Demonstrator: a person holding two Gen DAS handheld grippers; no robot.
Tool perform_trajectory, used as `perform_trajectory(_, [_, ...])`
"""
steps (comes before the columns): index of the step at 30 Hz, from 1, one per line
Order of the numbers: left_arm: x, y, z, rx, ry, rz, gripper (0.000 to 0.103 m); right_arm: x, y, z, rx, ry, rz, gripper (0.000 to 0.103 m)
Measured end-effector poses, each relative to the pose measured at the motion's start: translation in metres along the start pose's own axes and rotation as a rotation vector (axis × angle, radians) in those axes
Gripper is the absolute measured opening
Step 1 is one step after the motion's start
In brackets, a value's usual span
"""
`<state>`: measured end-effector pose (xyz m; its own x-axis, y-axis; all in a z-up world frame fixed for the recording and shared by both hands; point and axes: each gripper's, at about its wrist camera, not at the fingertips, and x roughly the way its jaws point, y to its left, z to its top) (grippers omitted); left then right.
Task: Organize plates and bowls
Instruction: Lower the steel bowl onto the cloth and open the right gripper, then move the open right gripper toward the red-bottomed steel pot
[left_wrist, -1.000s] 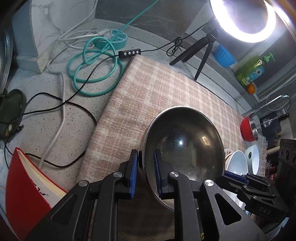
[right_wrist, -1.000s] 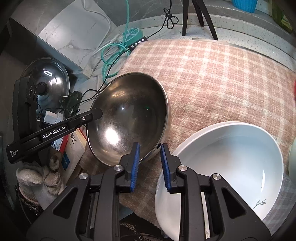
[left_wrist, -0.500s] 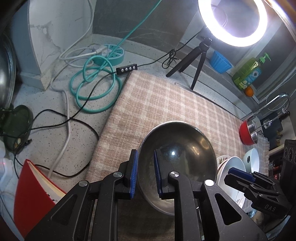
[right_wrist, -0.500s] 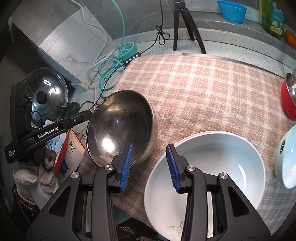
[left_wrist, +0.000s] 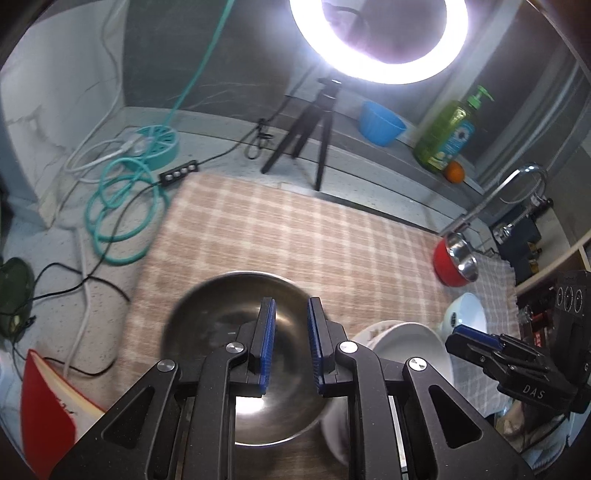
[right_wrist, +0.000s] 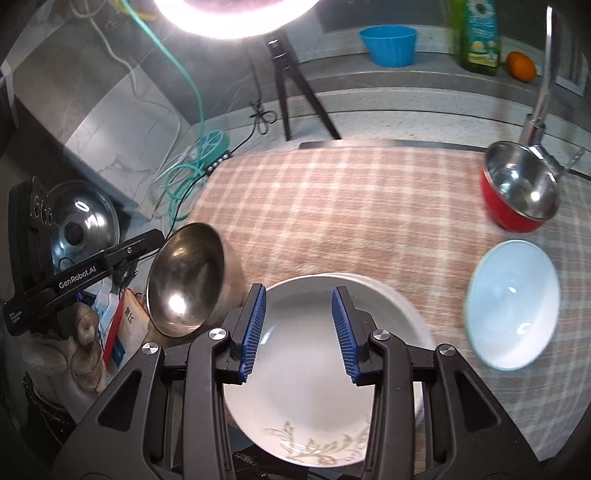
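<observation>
A steel bowl (left_wrist: 221, 317) sits on the checked mat (left_wrist: 295, 236) at its front left; it also shows in the right wrist view (right_wrist: 184, 280). My left gripper (left_wrist: 290, 345) hangs open above it, holding nothing. A white plate with a floral rim (right_wrist: 317, 398) lies at the mat's front, right of the steel bowl. My right gripper (right_wrist: 297, 336) is open above that plate and empty. A pale blue bowl (right_wrist: 513, 310) and a red bowl with a steel inside (right_wrist: 521, 195) sit to the right.
A ring light on a tripod (left_wrist: 314, 140) stands behind the mat. Coiled teal cable (left_wrist: 122, 210) and black wires lie left. A red book (left_wrist: 48, 417) is at the front left. A blue cup (right_wrist: 388, 44), soap bottle (left_wrist: 447, 133), orange (right_wrist: 521, 66) and tap (right_wrist: 543, 96) are at the back.
My left gripper let go of the steel bowl's rim, opened, and rose above it. My right gripper opened wider and drew back over the white plate. Both views tilted up.
</observation>
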<state>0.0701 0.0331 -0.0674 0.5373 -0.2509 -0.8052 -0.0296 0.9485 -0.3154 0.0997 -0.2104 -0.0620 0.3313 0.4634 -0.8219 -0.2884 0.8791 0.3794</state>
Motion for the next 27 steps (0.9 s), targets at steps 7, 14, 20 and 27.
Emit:
perform_trajectory(7, [0.019,-0.049,0.004,0.056,0.033,-0.084,0.016,-0.03,-0.054,0.003,0.077,-0.051,-0.054,0.038])
perform_trajectory(14, [0.043,-0.098,0.009,0.11,0.068,-0.155,0.016,-0.055,-0.106,0.01,0.14,-0.099,-0.114,0.038])
perform_trajectory(20, [0.072,-0.14,0.016,0.141,0.104,-0.199,0.016,-0.064,-0.156,0.02,0.198,-0.121,-0.151,0.038])
perform_trajectory(27, [0.11,-0.18,0.031,0.142,0.153,-0.246,0.016,-0.06,-0.214,0.031,0.285,-0.112,-0.148,0.038])
